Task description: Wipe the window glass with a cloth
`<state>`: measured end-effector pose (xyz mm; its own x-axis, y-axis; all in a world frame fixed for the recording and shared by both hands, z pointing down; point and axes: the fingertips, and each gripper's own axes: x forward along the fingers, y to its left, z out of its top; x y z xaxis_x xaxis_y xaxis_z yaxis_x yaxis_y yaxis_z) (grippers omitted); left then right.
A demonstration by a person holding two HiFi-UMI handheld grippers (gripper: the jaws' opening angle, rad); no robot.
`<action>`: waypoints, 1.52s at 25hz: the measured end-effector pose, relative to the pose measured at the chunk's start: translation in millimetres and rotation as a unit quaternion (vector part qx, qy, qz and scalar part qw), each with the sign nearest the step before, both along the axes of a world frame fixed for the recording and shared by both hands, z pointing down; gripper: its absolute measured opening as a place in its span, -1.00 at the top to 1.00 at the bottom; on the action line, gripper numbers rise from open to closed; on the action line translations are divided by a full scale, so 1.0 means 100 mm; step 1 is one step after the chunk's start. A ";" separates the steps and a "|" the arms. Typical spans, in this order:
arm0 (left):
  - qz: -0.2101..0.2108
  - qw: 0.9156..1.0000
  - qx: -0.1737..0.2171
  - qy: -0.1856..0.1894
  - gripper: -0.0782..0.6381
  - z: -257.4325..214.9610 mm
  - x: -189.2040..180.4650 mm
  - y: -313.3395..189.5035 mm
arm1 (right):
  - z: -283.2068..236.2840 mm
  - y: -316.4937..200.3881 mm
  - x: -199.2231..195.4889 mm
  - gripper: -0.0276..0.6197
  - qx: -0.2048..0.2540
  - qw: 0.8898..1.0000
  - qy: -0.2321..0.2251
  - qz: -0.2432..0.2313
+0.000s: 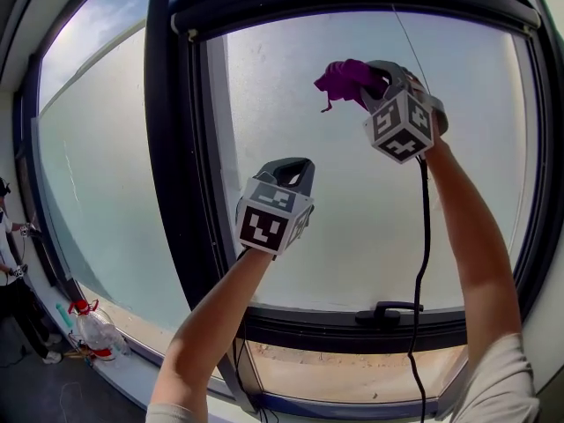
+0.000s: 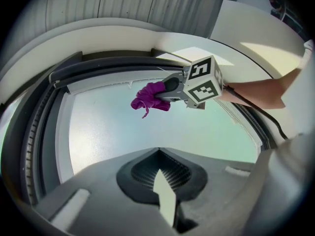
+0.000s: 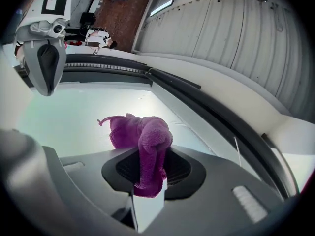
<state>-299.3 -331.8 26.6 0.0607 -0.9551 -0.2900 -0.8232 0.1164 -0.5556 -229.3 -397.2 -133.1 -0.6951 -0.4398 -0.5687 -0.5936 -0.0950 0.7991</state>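
Observation:
A purple cloth (image 1: 345, 78) is bunched in my right gripper (image 1: 374, 85), which is shut on it high on the frosted window glass (image 1: 352, 201). In the right gripper view the cloth (image 3: 140, 134) spills out past the jaws of the right gripper (image 3: 147, 168) toward the pane; I cannot tell if it touches. My left gripper (image 1: 296, 171) is lower and to the left, pointing at the glass, shut with nothing in it. The left gripper view shows the left gripper (image 2: 160, 173) with its jaws together, and beyond them the cloth (image 2: 150, 97) and the right gripper (image 2: 171, 86).
A thick dark mullion (image 1: 172, 148) stands left of the pane and a dark frame bar (image 1: 352, 3) runs above it. A black window handle (image 1: 388, 311) sits on the bottom frame. A person (image 1: 11, 271) stands at the far left near plastic bottles (image 1: 92, 329) on the sill.

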 end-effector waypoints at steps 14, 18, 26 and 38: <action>0.009 0.999 0.030 -0.024 0.78 -0.47 0.09 0.02 | -0.97 -0.03 0.24 0.53 0.014 0.998 -0.062 0.019; 0.019 0.999 0.028 -0.020 0.78 -0.46 0.10 -0.03 | -0.98 -0.12 0.39 0.53 0.007 0.996 -0.079 0.034; 0.032 0.999 0.001 0.003 0.78 -0.07 0.13 -0.17 | -0.50 -0.20 0.63 0.54 0.009 0.997 -0.049 0.059; 0.052 0.996 -0.049 0.045 0.78 0.57 0.27 -0.32 | 0.50 -0.27 0.64 0.54 -0.018 0.996 0.042 0.074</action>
